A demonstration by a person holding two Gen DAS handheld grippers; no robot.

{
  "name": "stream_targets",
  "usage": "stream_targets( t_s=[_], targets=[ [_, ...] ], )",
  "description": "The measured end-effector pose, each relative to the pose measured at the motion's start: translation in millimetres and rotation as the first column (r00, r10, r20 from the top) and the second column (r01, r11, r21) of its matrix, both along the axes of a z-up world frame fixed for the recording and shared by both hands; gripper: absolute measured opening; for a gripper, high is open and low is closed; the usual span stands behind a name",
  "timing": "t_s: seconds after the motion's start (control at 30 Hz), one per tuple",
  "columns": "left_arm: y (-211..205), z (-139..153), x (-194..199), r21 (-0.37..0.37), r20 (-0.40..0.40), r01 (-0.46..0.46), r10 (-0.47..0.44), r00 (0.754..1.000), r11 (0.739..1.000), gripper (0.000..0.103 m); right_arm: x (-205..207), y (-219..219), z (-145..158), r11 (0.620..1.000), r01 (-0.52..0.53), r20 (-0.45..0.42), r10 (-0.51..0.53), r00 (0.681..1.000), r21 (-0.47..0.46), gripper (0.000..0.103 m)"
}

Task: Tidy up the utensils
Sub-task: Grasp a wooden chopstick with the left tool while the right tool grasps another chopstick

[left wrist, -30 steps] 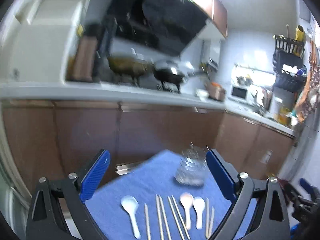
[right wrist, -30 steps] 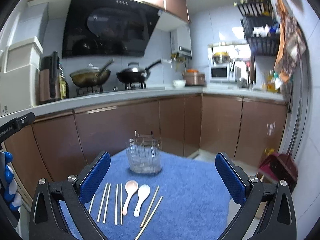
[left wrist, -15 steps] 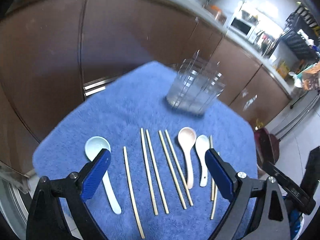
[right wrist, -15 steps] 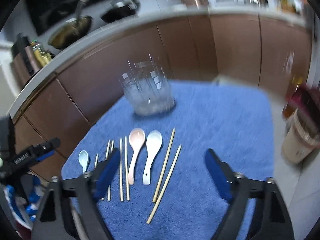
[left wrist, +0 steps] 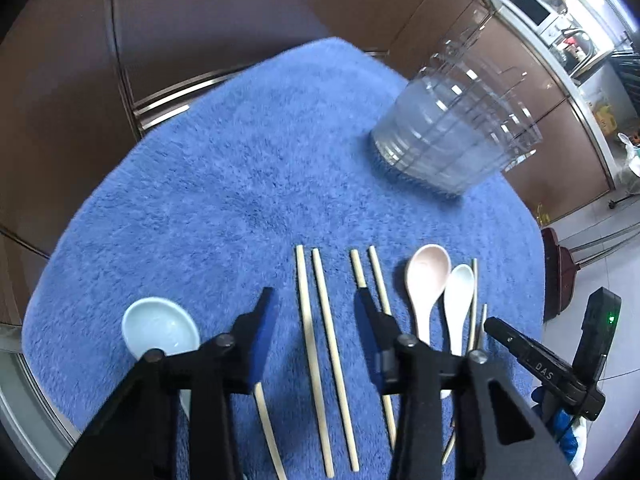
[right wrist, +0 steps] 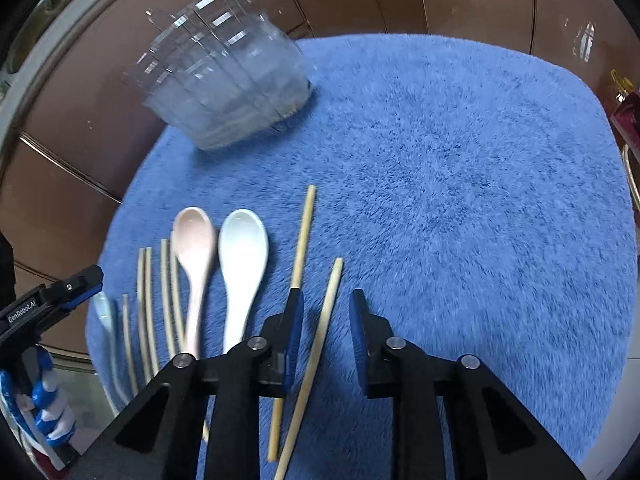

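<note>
- Reach stage: left gripper [left wrist: 316, 308] part-open, straddling chopstick pair [left wrist: 320, 360], lower centre.
- Right gripper [right wrist: 325, 312] part-open over one chopstick [right wrist: 320, 340].
- Next: lower, pinch, carry to clear holder [left wrist: 452, 136], upper right.

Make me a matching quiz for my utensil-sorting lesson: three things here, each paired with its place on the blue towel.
Things:
1. clear holder
2. pink spoon
3. pale blue spoon

Places:
A. beside the white spoon
B. at the towel's far edge
C. left of every chopstick, by the left gripper

Pairs: 1-B, 2-A, 3-C
</note>
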State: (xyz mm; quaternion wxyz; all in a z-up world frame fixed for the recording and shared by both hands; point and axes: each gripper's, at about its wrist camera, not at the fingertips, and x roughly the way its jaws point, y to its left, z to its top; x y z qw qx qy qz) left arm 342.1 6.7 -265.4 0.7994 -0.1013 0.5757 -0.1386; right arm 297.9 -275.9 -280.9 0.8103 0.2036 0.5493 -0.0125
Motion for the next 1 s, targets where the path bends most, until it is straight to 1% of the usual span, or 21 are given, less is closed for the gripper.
stream_targets(
  t_s=[0.1,0.3,0.4,0.53,0.67,0.77,0.8,0.87,0.93,1.0],
  targets=[
    [-3,-8,9,0.021,-0.02,0.002,-0.001,1.0,1.0,0.033,6,0,-3,1.0,-0.015,-0.013,0.015,1.0,-0.019,0.021],
    [-6,-27,24,0.056,-0.069,-0.005,0.009,0.998,0.998,0.021,19,8,-9,0.997,-0.045,-0.02,0.044,0.999,-0.061,0.021],
    [-11,-33,29,0.081,-0.08,-0.008,0.015,0.997,0.997,0.019,25,15,-9,0.996,-0.053,-0.021,0.051,0.998,-0.076,0.021],
    [-16,-35,38,0.106,-0.08,-0.014,0.022,0.997,0.994,0.017,33,23,-12,0.994,-0.062,-0.025,0.06,0.998,-0.089,0.021],
    [-23,-35,42,0.143,-0.073,-0.026,0.037,0.997,0.989,0.015,30,38,-11,0.99,-0.069,-0.026,0.066,0.997,-0.121,0.021],
    [-28,-36,42,0.165,-0.058,-0.04,0.05,0.997,0.985,0.012,28,46,-11,0.988,-0.065,-0.016,0.063,0.998,-0.142,0.021],
    [-29,-35,41,0.165,-0.056,-0.044,0.054,0.997,0.985,0.01,26,47,-12,0.988,-0.061,-0.013,0.06,0.998,-0.145,0.021],
    [-28,-35,41,0.144,-0.062,-0.059,0.068,0.996,0.988,0.006,23,46,-13,0.987,-0.055,-0.011,0.054,0.998,-0.152,0.017],
    [-24,-34,40,0.111,-0.066,-0.077,0.085,0.994,0.991,0.005,21,46,-14,0.988,-0.043,-0.009,0.042,0.999,-0.149,0.011],
    [-12,-29,32,0.076,-0.046,-0.089,0.093,0.995,0.993,0.005,20,42,-15,0.991,-0.034,-0.002,0.034,0.999,-0.133,0.008]
  ],
)
